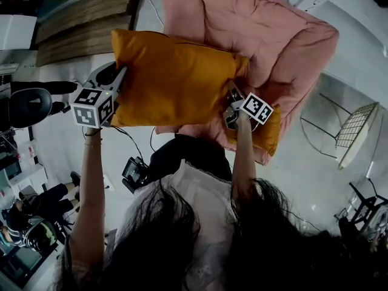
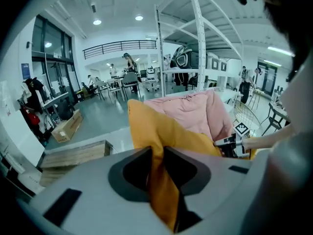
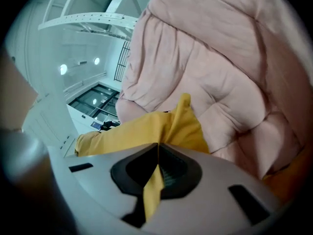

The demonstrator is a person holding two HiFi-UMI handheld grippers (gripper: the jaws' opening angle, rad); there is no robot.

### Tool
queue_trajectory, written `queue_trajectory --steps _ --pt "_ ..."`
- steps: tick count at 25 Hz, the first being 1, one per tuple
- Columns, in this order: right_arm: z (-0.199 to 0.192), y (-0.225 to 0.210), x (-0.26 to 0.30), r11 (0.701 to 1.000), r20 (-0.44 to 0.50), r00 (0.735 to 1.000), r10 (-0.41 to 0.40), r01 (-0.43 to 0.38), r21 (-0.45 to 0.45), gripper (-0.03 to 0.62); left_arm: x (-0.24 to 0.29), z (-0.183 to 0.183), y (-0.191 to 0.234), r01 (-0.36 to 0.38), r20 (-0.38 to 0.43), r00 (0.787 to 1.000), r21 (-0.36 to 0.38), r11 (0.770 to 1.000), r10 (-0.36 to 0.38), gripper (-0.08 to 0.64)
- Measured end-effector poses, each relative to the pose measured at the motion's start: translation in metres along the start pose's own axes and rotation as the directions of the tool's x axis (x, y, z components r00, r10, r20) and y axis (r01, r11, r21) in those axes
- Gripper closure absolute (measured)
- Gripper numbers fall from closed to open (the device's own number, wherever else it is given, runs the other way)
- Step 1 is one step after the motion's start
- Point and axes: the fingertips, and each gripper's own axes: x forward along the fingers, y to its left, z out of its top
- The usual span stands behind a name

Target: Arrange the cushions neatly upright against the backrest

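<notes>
A large orange cushion hangs in the air over a pink padded seat. My left gripper is shut on the cushion's left edge, and the left gripper view shows the orange fabric pinched between the jaws of the left gripper. My right gripper is shut on the cushion's right corner, where a thin fold of the cushion runs through the closed right gripper. A second orange cushion lies on the seat's near edge, partly hidden by my right gripper. The pink backrest fills the right gripper view.
A wooden pallet lies on the floor to the left of the seat. A wire-frame chair stands at the right. A black device with a cable sits on the floor near the person's legs. A cardboard box stands farther off.
</notes>
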Motion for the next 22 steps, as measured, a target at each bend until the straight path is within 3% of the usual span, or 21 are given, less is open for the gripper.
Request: queue_trajectory --steps 9,13,18,22 --pt "0.061 0.082 -0.038 0.98 0.095 0.99 0.103 -0.085 -0.18 0.561 -0.05 0.008 -0.001 -0.025 0.128 0.991 -0.062 0.998 0.033 0.472" --pt "0.112 0.108 -0.067 0.964 0.17 0.976 0.136 -0.091 -0.251 0.561 -0.046 0.031 -0.017 0.02 0.187 0.982 -0.055 0.998 -0.009 0.477" --pt "0.162 0.108 -0.119 0.958 0.272 0.957 0.103 -0.022 -0.285 0.561 -0.012 0.045 -0.058 0.134 0.178 0.976 -0.019 0.991 -0.129 0.48" --pt "0.179 0.062 -0.162 0.962 0.324 0.946 -0.018 0.104 -0.251 0.561 0.035 0.044 -0.107 0.225 0.143 0.965 -0.011 0.974 -0.221 0.482"
